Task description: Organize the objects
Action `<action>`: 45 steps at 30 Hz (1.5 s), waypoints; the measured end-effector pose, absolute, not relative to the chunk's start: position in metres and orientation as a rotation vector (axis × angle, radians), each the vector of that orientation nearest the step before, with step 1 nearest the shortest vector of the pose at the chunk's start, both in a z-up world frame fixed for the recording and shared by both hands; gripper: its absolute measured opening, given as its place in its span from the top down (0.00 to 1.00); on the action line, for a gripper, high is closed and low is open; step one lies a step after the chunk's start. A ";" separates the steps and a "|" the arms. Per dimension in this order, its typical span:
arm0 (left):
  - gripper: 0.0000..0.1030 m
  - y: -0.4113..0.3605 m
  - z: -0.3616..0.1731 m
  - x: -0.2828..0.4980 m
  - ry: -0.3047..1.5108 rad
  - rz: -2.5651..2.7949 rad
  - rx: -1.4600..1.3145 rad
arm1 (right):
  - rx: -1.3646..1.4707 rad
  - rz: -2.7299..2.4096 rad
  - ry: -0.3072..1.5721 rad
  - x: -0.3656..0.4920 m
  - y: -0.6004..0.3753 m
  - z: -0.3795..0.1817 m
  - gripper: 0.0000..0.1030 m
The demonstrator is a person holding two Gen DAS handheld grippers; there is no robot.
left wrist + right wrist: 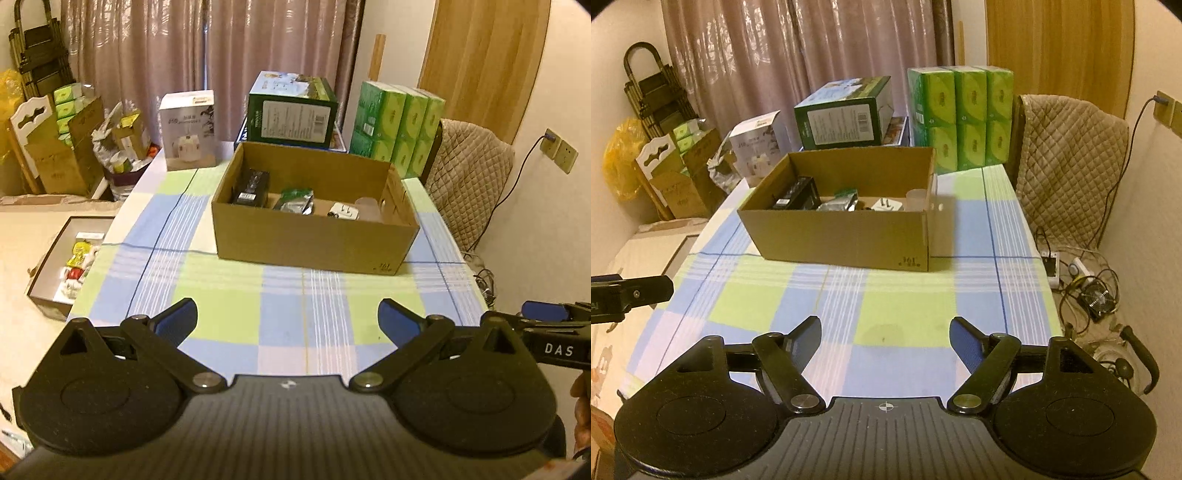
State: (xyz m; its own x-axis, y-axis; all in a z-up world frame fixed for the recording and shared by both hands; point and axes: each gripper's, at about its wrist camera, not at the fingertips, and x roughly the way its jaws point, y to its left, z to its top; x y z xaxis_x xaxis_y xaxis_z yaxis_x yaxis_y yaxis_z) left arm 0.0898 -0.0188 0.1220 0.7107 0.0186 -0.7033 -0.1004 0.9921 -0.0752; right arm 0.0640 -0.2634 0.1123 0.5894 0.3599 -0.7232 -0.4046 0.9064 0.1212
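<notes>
Left gripper (287, 317): jaws spread wide, nothing between them, poised above the near end of the table with only checked cloth showing in the gap. Right gripper (885, 334): jaws likewise spread, nothing held, also over the near part of the tablecloth (894, 295); one of its blue-padded fingers shows at the right edge of the left wrist view, level with the left gripper and just beside it. Part of a hand (581, 406) is visible at that same edge. Beyond both tools, toward the middle of the table, stands an open cardboard box (314, 240), upright, flaps absent from view, resting flat on the cloth. Inside it, from left to right: a black packet (251, 186) leaning against the left wall, a green and silver pouch (295, 199) near the centre, a white plug adapter (343, 211), and a translucent cup (367, 208) in the right corner. Behind the box, at the far end of the table: a white carton (188, 129) at the left, a dark green carton (291, 110) in the middle lying on a flat blue box, and a stack of green tissue packs (399, 125) at the right. A quilted chair cover (1071, 162) stands just off the table's right side; cables and a small fan (1097, 299) lie on the floor below it.
</notes>
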 end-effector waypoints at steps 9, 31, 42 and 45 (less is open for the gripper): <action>0.01 -0.029 0.113 0.072 0.777 0.061 -0.086 | -0.062 0.451 0.833 0.045 -0.267 0.110 0.28; 0.01 -0.045 0.096 0.061 0.799 0.028 -0.054 | -0.064 0.440 0.829 0.038 -0.264 0.107 0.28; 0.01 -0.045 0.094 0.061 0.802 0.027 -0.053 | -0.063 0.442 0.832 0.038 -0.262 0.107 0.28; 0.01 -0.045 0.093 0.061 0.803 0.026 -0.053 | -0.063 0.441 0.832 0.038 -0.262 0.107 0.28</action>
State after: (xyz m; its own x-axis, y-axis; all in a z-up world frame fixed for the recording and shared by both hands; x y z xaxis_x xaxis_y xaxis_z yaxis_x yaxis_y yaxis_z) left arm 0.0610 -0.0448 0.0931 0.6945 0.0030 -0.7195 -0.0430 0.9984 -0.0373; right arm 0.0379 -0.2623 0.1073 0.5884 0.3545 -0.7267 -0.4030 0.9077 0.1165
